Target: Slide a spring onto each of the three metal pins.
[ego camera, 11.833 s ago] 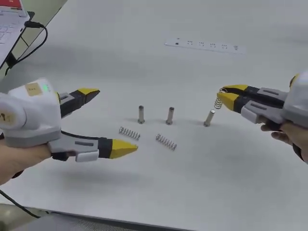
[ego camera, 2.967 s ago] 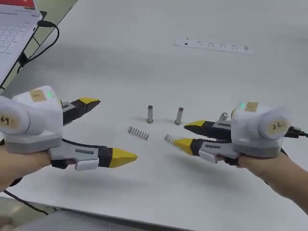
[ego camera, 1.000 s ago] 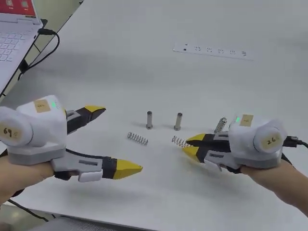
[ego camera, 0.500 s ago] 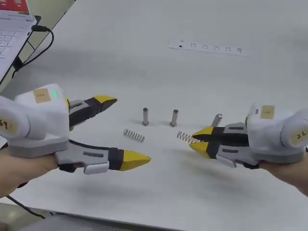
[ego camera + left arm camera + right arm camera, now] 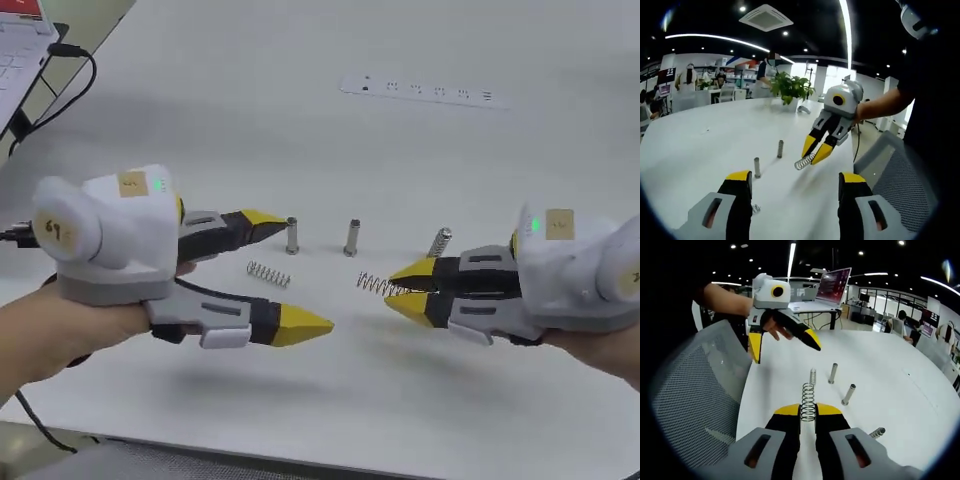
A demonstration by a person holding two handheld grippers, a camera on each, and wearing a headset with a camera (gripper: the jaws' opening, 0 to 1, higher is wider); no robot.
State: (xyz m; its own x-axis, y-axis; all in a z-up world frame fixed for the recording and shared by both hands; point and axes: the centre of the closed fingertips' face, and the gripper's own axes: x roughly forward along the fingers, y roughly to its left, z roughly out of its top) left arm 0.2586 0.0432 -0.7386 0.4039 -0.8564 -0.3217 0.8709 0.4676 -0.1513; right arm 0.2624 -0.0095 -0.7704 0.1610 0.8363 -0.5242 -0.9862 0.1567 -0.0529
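Head view: left gripper (image 5: 288, 270) sits at the L side, jaws wide apart w/ nothing between them, tips over the table (image 5: 300, 150) and either side of the loose spring (image 5: 268, 274), which lies flat. Right gripper (image 5: 405, 288) is at the R side, jaws pinched on one end of the held spring (image 5: 374, 284); the rest of it sticks out sideways toward the pins. Left pin (image 5: 292, 236) and middle pin (image 5: 352, 238) stand bare and upright. The third pin (image 5: 438, 242) has a spring round it and looks to lean, just behind the right gripper's tips. A power strip (image 5: 415, 92) lies far back.

Left gripper view: own jaws spread wide, empty. Opposite, the right gripper comes in w/ the held spring at its tips. Two pins stand upright on the table between the grippers; can't tell which two.

Right gripper view: own jaws nearly shut, held spring clamped between them and pointing straight ahead. Beyond it are the loose spring, both bare pins and the third pin at lower R. The left gripper hangs above, jaws open.
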